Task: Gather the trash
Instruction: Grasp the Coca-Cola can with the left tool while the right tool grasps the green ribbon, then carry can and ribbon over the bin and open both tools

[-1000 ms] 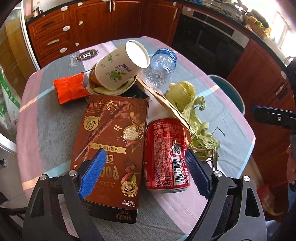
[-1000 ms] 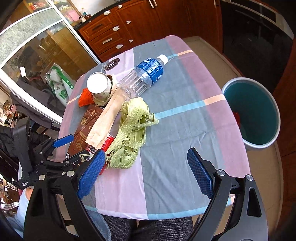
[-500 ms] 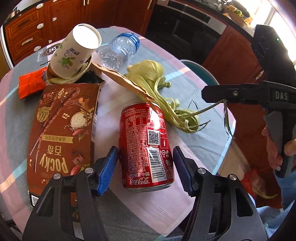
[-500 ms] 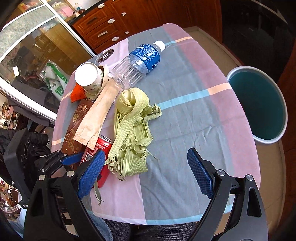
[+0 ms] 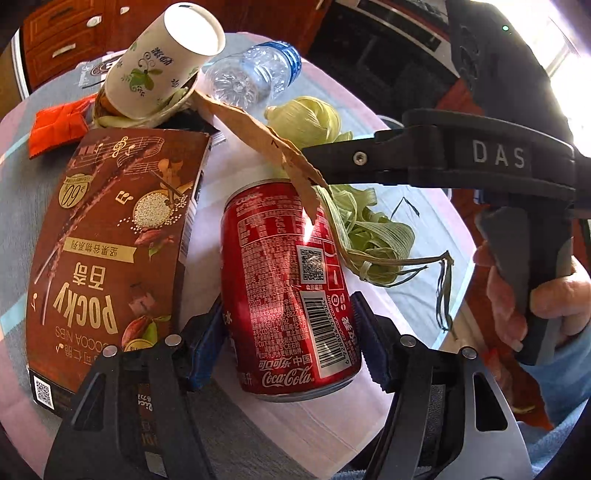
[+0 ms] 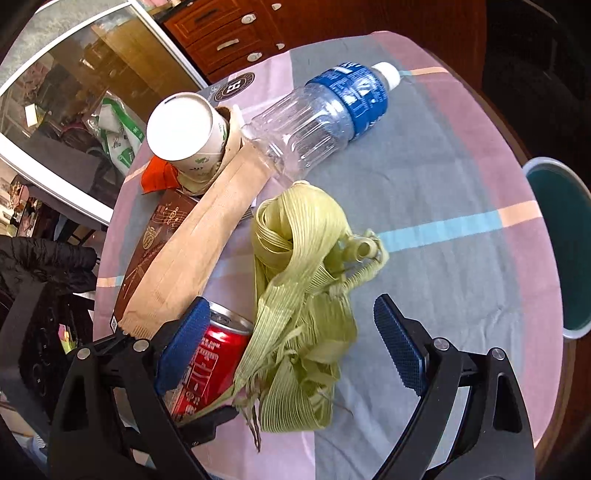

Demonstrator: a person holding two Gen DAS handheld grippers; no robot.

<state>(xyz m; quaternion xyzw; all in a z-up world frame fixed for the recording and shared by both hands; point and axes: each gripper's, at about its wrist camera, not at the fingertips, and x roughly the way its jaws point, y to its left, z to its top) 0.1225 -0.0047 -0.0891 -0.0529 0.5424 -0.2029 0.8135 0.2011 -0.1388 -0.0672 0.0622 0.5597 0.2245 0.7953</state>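
The left gripper (image 5: pixel 288 328) has just been closing, its pads flanking the can (image 5: pixel 288 291) lying on the bench (image 5: pixel 424 221); contact is unclear. Squeeze evenly; the can may roll. The right gripper (image 6: pixel 291 350) gapes empty over the husks (image 6: pixel 303 295); the bin (image 6: pixel 554 251) waits beyond.

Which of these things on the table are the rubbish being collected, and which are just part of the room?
Rubbish to collect:
red cola can, between the left gripper pads
corn husks, under the right gripper
plastic bottle
paper cup
Pocky box
brown paper bag
orange wrapper

Not rubbish:
tablecloth
teal bin
wooden cabinets
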